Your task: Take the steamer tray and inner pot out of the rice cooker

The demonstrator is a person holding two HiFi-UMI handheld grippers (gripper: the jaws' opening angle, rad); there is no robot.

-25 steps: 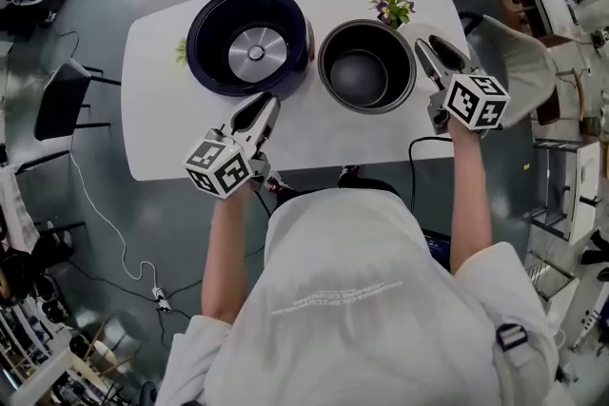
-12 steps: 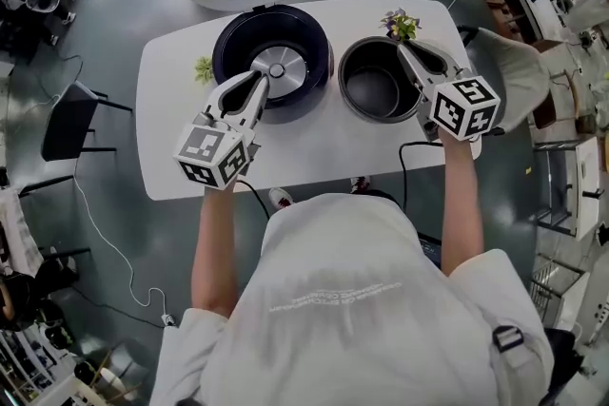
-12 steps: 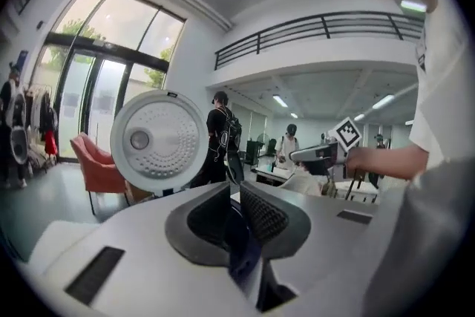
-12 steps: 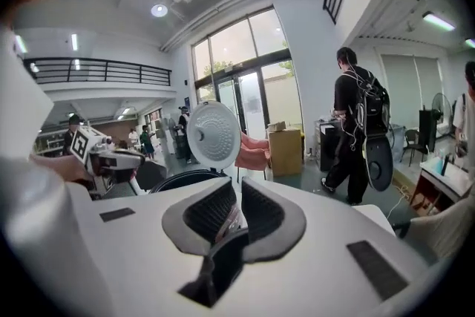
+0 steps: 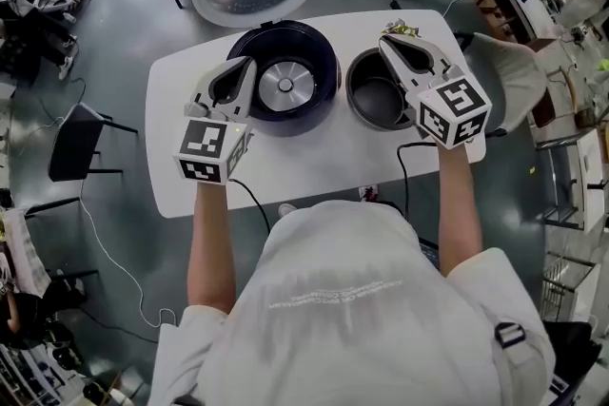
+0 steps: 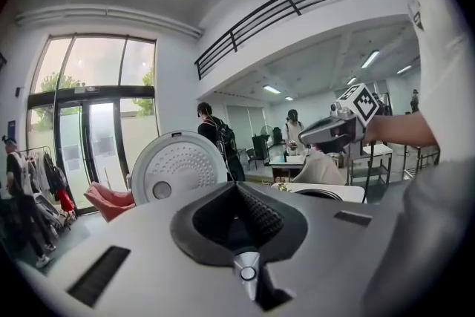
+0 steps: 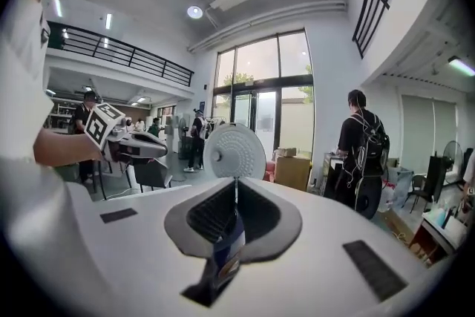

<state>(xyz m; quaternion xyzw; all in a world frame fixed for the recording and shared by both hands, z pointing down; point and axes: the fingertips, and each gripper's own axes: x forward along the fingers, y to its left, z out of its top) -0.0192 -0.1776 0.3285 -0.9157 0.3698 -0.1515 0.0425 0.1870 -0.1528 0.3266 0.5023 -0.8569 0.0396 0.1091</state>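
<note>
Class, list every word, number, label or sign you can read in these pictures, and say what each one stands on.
No text can be read anywhere.
Pale print across the back of the person's shirt: too faint and blurred to read.
The marker cubes: black-and-white square patterns, not letters or numbers.
The rice cooker and inner pot: no label shows.

Right gripper (image 5: 386,42) overlaps the inner pot (image 5: 376,102), hiding its far right rim; flowers (image 5: 404,28) behind it are mostly covered. Left gripper (image 5: 247,63) masks the rice cooker's (image 5: 319,57) left wall. Person's shirt (image 5: 362,299) conceals part of the desk's (image 5: 314,157) near edge.
</note>
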